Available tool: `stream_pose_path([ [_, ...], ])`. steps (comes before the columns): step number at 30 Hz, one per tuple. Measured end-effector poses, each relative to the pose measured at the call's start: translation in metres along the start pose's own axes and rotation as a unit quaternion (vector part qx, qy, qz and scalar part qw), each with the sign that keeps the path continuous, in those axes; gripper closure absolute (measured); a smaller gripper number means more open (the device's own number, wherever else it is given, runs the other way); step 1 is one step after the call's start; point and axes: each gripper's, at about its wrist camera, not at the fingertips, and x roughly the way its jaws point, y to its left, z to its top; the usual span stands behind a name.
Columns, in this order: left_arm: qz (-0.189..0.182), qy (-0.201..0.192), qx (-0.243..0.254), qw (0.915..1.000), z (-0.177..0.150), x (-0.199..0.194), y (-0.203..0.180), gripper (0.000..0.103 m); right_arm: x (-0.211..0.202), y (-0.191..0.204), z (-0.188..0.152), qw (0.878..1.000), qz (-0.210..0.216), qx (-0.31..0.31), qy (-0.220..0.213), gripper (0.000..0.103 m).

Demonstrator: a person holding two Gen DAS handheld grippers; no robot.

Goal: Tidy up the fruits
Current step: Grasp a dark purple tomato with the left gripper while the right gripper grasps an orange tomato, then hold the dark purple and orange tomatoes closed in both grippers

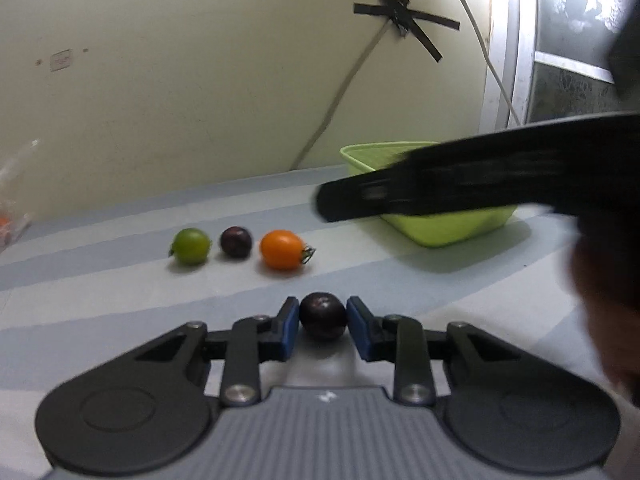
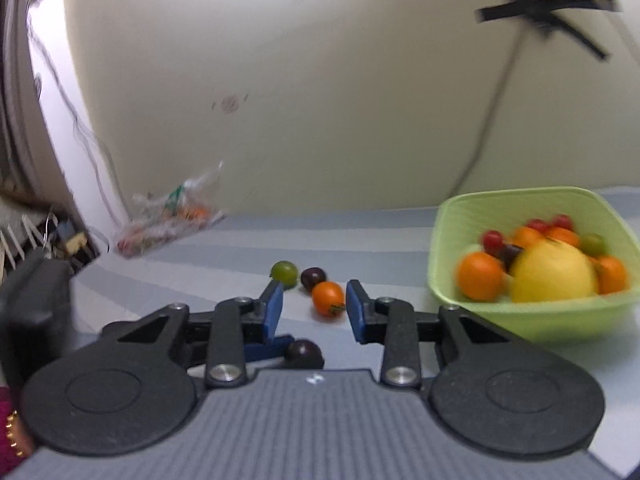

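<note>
A dark purple fruit (image 1: 323, 316) sits on the striped tabletop between the blue pads of my left gripper (image 1: 323, 307), which is shut on it. Behind it, a green tomato (image 1: 191, 246), a second dark fruit (image 1: 236, 242) and an orange tomato (image 1: 282, 254) lie in a row. My right gripper (image 2: 314, 300) hovers open with nothing between its pads. The same orange tomato (image 2: 328, 298) lies beyond its gap, and the held dark fruit (image 2: 304, 352) shows just below it. A lime-green basket (image 2: 540, 316) at the right holds several fruits, among them a large yellow one (image 2: 552, 272).
In the left wrist view the right gripper's black body (image 1: 460, 184) crosses in front of the basket (image 1: 440, 232). A clear plastic bag (image 2: 168, 216) with produce lies at the table's back left. A wall with a taped cable (image 1: 400, 12) stands close behind.
</note>
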Motion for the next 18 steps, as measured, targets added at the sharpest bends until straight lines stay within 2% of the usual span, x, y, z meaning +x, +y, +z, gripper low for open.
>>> stream_pose_path([
  [2,-0.013,-0.003,-0.015,0.9998,-0.008,-0.013,0.010,0.076,0.021,0.000,0.004,1.000,-0.003,-0.012,0.020,0.065],
  [7,-0.020,0.000,-0.052,0.9985,-0.024,-0.037,0.033,0.076,0.066,-0.001,-0.001,0.998,-0.011,-0.026,0.063,0.063],
  [9,-0.023,-0.001,-0.067,0.9975,-0.026,-0.043,0.039,0.076,0.070,0.005,-0.002,0.997,-0.026,-0.048,0.054,0.063],
  [10,-0.025,-0.003,-0.071,0.9971,-0.027,-0.046,0.042,0.076,0.068,0.008,-0.003,0.996,-0.033,-0.061,0.053,0.068],
  [11,-0.026,-0.005,-0.072,0.9971,-0.027,-0.049,0.042,0.076,0.065,0.010,-0.004,0.995,-0.036,-0.071,0.054,0.082],
  [15,-0.034,-0.006,-0.075,0.9966,-0.028,-0.052,0.042,0.076,0.038,0.012,-0.013,0.993,-0.037,-0.100,0.056,0.087],
  [16,-0.035,-0.005,-0.074,0.9966,-0.027,-0.050,0.043,0.076,0.029,0.012,-0.016,0.992,-0.035,-0.105,0.053,0.095],
  [18,-0.031,-0.003,-0.076,0.9966,-0.027,-0.048,0.042,0.076,0.018,0.010,-0.016,0.993,-0.023,-0.112,0.038,0.094],
])
